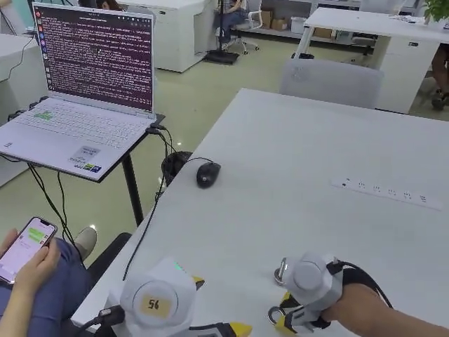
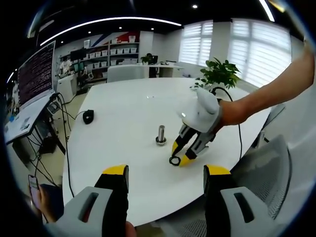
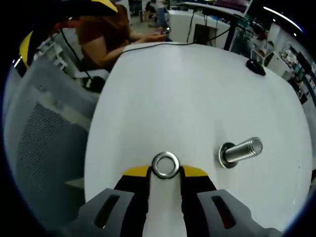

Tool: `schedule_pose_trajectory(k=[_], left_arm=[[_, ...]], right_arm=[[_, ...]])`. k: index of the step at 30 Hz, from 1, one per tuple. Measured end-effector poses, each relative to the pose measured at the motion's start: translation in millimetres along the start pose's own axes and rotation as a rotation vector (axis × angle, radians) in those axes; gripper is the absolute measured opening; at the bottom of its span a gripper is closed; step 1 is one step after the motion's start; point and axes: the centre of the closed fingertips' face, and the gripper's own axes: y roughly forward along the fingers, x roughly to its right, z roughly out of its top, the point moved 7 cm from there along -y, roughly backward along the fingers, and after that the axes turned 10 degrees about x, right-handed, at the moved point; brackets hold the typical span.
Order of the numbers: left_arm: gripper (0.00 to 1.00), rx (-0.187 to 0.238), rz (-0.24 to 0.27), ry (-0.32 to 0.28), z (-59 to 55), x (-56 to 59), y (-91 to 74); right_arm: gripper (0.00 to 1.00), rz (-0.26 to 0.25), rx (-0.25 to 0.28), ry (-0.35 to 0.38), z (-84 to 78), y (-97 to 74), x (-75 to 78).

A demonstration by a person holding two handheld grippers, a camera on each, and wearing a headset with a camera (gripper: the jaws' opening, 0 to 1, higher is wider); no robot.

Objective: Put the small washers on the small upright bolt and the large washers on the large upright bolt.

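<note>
Pinched between the closed tips of my right gripper point(image 3: 165, 170), a washer point(image 3: 165, 164) sits low over the white table point(image 3: 197, 89), near an upright bolt point(image 3: 240, 150) but not yet threaded on, my left gripper point(image 2: 167, 172) wide open and empty, so most of the job seemingly remains.

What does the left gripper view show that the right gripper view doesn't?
Left gripper view, not the right: the left claw open, the right claw seen from outside with the arm behind it, a potted plant, a laptop screen.
Right gripper view, not the left: a seated person's torso, and the washer face-on between that claw's tips.
Both: the washer, the upright bolt, the mouse, the white table.
</note>
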Motion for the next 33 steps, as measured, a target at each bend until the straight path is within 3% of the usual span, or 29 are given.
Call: schedule_pose_trajectory(k=[4, 12, 20, 33], left_arm=[[0.61, 0.0, -0.001, 0.001, -0.1, -0.8, 0.6], [0.61, 0.001, -0.008, 0.006, 0.5, 1.0, 1.6], [0.61, 0.006, -0.003, 0.003, 1.2, 1.6, 0.7], [0.61, 0.01, 0.004, 0.006, 2.2, -1.2, -1.1]], right_arm=[[0.27, 0.014, 0.004, -0.017, 0.4, 0.5, -8.4], [0.28, 0.037, -0.026, -0.064, 3.5, 2.9, -6.1], [0.24, 0.029, -0.038, -0.058, 5.1, 2.5, -6.0], [0.23, -0.027, 0.003, 0.091, -4.4, -4.3, -5.0]])
